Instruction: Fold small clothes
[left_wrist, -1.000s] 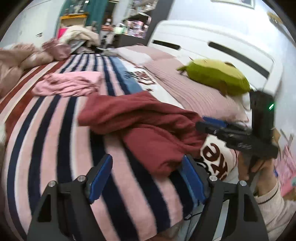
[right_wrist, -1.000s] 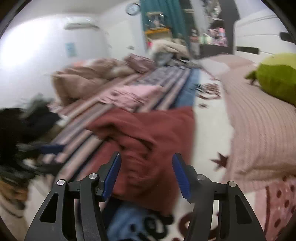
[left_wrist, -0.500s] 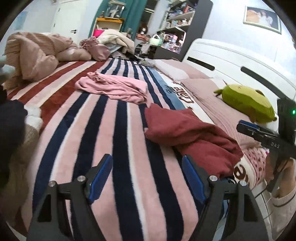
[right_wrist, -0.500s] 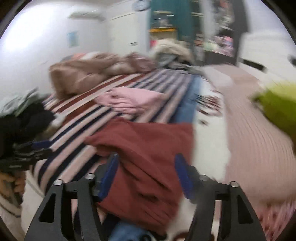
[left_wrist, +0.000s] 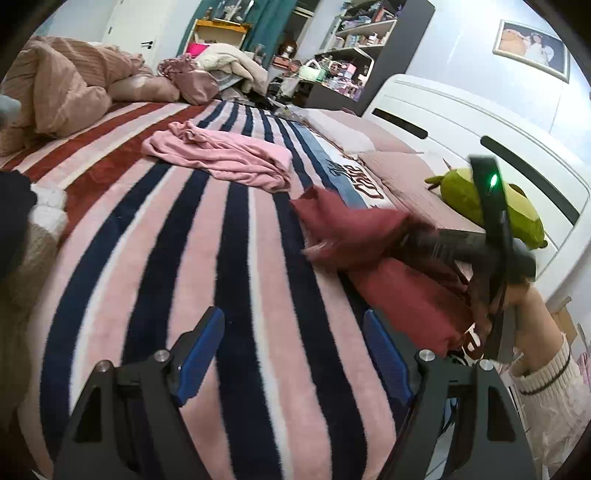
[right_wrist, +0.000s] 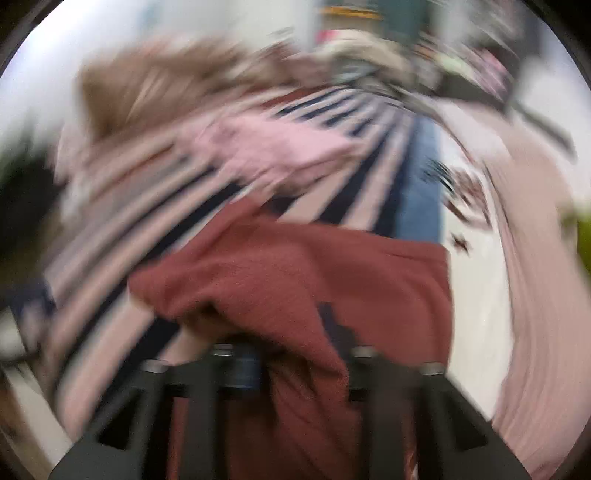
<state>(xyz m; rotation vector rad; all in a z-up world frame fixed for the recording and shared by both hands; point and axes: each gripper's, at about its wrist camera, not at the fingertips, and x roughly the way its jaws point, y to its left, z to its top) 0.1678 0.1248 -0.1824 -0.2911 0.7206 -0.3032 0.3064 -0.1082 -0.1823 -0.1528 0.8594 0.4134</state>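
The left gripper (left_wrist: 291, 347) hangs with its blue-padded jaws wide apart over the striped blanket (left_wrist: 236, 258), holding nothing. The right gripper (right_wrist: 295, 373) has its jaws clamped on the dark red garment (right_wrist: 295, 273), which drapes over its fingers at the blanket's right edge. A crumpled pink garment (left_wrist: 221, 158) lies farther up the bed

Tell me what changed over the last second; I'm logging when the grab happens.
The right gripper closed in on the dark red garment and is lifting an edge of it; it was open and clear of it before. The left gripper stays open over the striped blanket. The pink garment hasn't moved.
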